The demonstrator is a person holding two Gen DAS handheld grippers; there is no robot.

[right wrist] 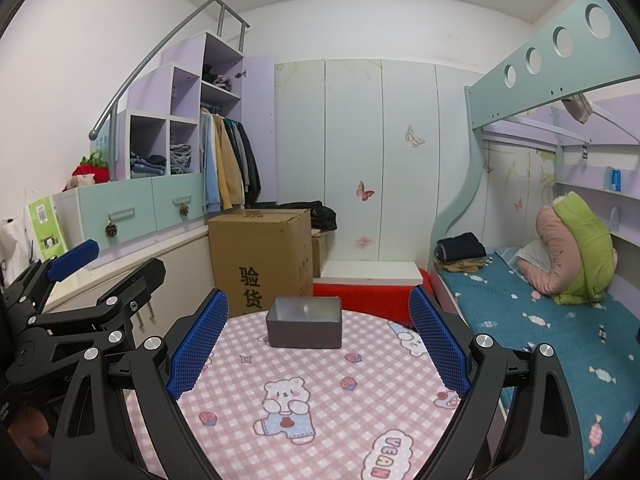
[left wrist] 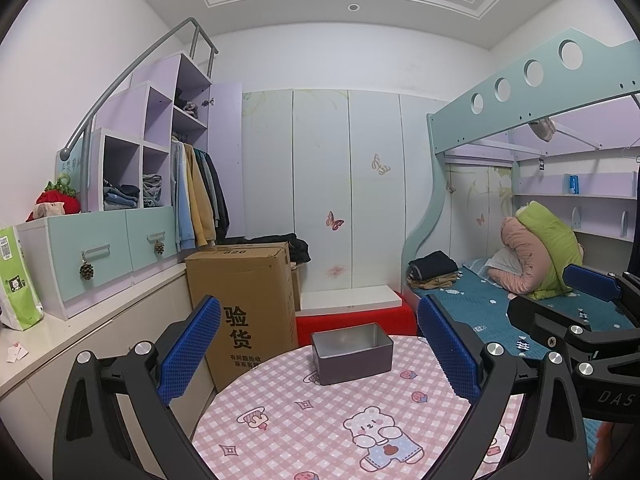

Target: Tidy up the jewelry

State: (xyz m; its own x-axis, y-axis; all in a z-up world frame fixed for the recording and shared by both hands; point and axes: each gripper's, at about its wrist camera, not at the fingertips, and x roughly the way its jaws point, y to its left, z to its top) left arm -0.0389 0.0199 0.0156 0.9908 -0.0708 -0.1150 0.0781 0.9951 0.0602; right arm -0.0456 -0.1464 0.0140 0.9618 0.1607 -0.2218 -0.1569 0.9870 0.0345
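Left gripper (left wrist: 320, 344): fingers spread wide, holding nothing, raised above the desk (left wrist: 304, 432).
Right gripper (right wrist: 320, 340): fingers likewise apart and empty, beside the left one.
Tin box (left wrist: 352, 354): open, grey, ahead of and between both pairs of fingers, at the desk's far edge.
Jewelry: none visible anywhere; the box interior (right wrist: 305, 310) looks bare, though its near floor is hidden by the wall.
Risk: the box sits close to the far rim, so a nudge from a finger would likely push it off toward the red bench (left wrist: 356, 320).
Hidden: the near part of the desk lies under the grippers' bodies; any jewelry there cannot be seen.
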